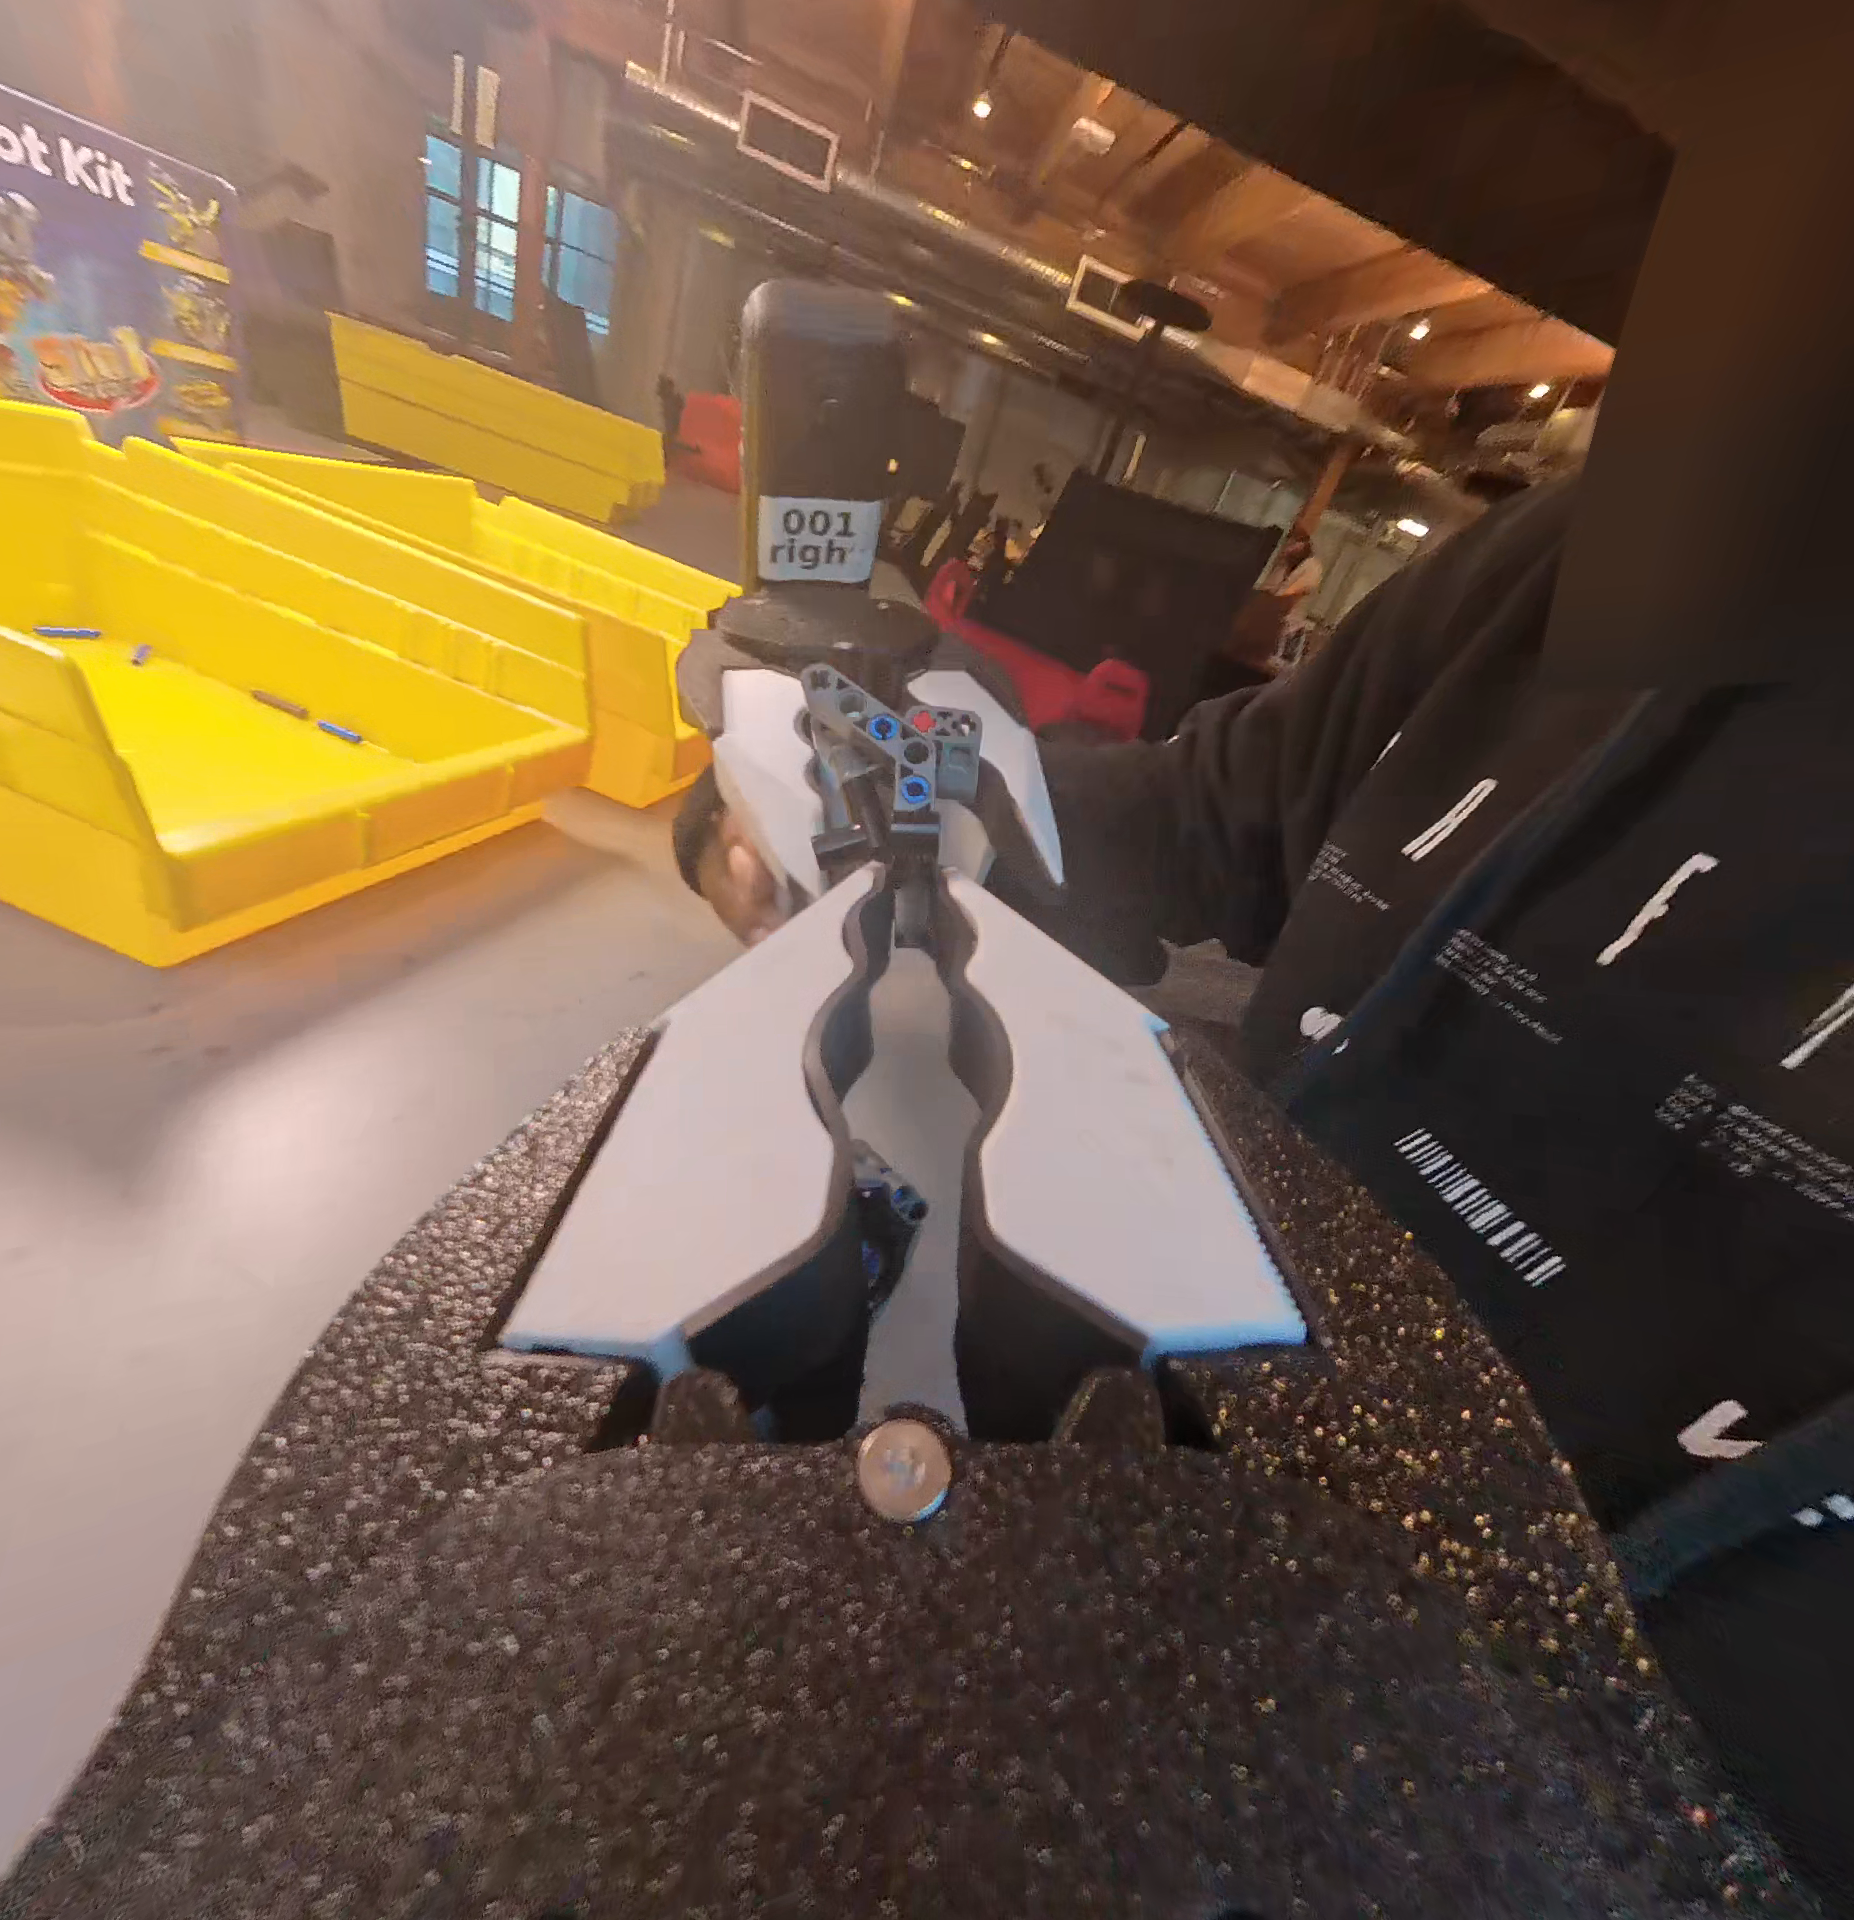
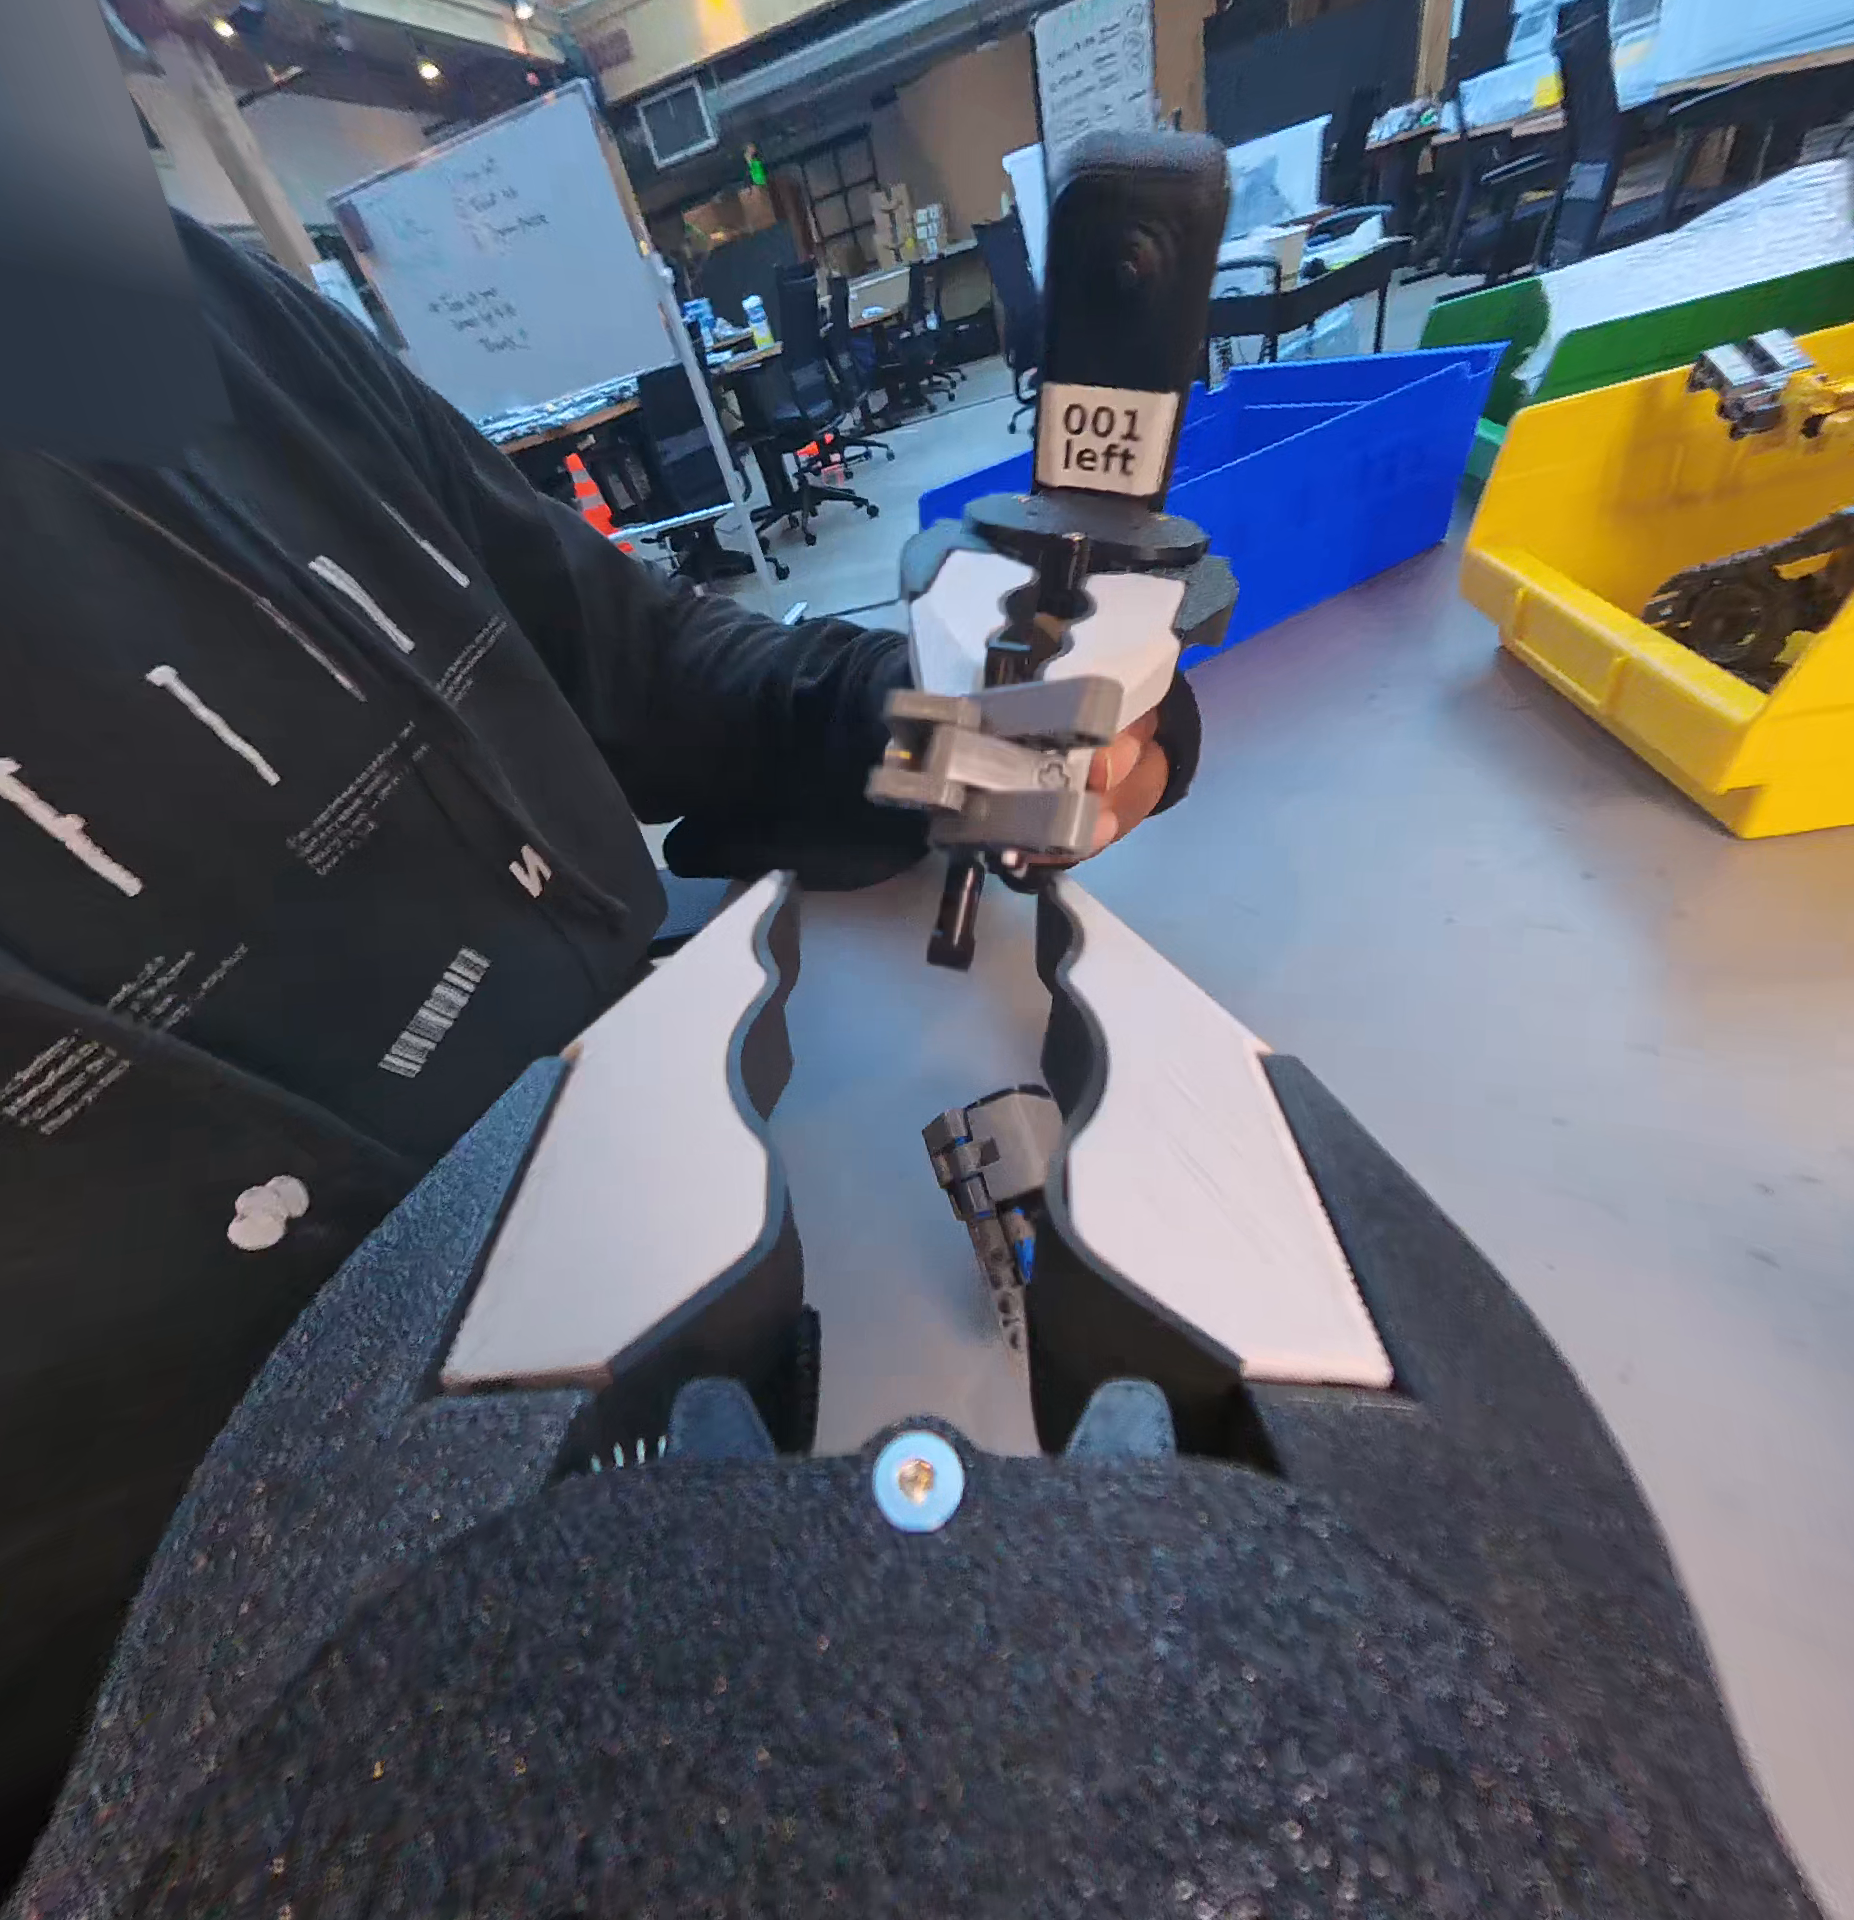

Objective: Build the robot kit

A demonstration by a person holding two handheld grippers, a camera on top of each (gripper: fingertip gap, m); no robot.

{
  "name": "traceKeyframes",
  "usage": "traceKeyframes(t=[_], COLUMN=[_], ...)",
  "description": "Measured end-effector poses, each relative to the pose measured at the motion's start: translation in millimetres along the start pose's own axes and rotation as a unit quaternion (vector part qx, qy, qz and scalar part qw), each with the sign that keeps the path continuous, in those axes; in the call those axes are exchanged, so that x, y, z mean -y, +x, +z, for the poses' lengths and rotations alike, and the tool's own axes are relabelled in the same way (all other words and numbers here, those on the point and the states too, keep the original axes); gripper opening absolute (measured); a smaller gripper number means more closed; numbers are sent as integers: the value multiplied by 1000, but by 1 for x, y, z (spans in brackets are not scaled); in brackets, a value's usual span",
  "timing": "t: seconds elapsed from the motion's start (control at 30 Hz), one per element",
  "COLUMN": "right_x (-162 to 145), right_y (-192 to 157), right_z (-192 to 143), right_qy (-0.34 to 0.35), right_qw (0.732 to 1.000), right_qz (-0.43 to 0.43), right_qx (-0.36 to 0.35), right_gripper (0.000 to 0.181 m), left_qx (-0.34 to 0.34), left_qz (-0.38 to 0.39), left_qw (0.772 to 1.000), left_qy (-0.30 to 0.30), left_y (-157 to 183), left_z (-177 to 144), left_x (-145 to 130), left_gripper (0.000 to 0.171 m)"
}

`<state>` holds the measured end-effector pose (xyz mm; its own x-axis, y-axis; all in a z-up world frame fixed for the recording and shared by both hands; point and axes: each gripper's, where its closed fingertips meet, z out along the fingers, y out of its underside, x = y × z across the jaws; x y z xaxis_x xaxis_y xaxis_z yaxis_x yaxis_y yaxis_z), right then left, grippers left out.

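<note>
Left claw (image 1: pixel 907 894) is pinched narrow at the tips on a dark stub at the near end of a grey brick assembly (image 1: pixel 887 753), holding it up off the surface (image 1: pixel 279 1143). From the right wrist view the same claw faces the camera with its white fingers (image 2: pixel 954 623) closed round a black rod of the assembly, which juts out as blurred grey beams. The beams carry blue pins and one red pin.

Right claw (image 2: pixel 915 888) stands partly open, its tips on either side of a black pin (image 2: pixel 954 920) that hangs from the underside of the assembly. Whether the right-hand tip touches the assembly cannot be told. The two claws point at each other, nearly tip to tip, with the assembly between them.

Below them, on the grey surface, lies a small loose cluster (image 2: pixel 990 1195) of grey, black and blue pieces. A person in a black printed sweatshirt (image 2: pixel 279 779) holds both tools.

Farther left are yellow bins (image 1: pixel 279 790), the nearest with a few small blue and dark pins in it, and a kit box (image 1: pixel 92 260) behind them. On the other side stand a blue bin (image 2: pixel 1318 468) and a yellow bin (image 2: pixel 1629 665) holding a tracked model. A whiteboard (image 2: pixel 507 249) stands in the room beyond.
</note>
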<state>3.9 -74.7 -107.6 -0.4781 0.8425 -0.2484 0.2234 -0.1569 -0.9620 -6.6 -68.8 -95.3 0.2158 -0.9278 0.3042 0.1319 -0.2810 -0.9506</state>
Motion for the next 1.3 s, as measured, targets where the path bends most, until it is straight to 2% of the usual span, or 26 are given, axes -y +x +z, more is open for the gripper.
traceKeyframes(t=[0.13, 0.37, 0.47, 0.53, 0.63, 0.77, 0.9, 1.0, 1.13, 1.3], right_x=[-1, -16, -21, -31, -50, -68, -85, -88, -87, -81], right_y=[12, 23, 40, 53, 57, 50, 53, 58, 58, 53], right_z=[5, -2, -11, -20, -26, -21, -23, -26, -26, -22], right_qy=[12, -22, -39, -64, -110, -165, -210, -217, -214, -198], right_qw=[997, 989, 982, 974, 968, 964, 954, 950, 951, 957], right_qz=[-1, -26, -14, 2, 32, 31, 20, 20, 21, 21], right_qx=[-74, -141, -185, -218, -223, -208, -215, -224, -222, -211], right_gripper=[17, 15, 15, 14, 15, 15, 15, 15, 15, 15], left_qx=[21, 53, 100, 131, 172, 141, 114, 86, 104, 84], left_qz=[52, 56, 61, 45, -7, -56, -44, -63, -74, -67], left_qw=[998, 994, 989, 982, 969, 960, 947, 946, 947, 945], left_qy=[-25, -72, -96, -127, -177, -235, -298, -305, -294, -308], left_y=[1, -11, -28, -43, -67, -60, -43, -31, -42, -36], left_z=[6, 10, 2, -10, -29, -27, -27, -32, -42, -32], left_x=[-9, -24, -28, -34, -54, -79, -96, -94, -93, -106], left_gripper=[6, 7, 8, 21, 33, 45, 41, 36, 36, 60])
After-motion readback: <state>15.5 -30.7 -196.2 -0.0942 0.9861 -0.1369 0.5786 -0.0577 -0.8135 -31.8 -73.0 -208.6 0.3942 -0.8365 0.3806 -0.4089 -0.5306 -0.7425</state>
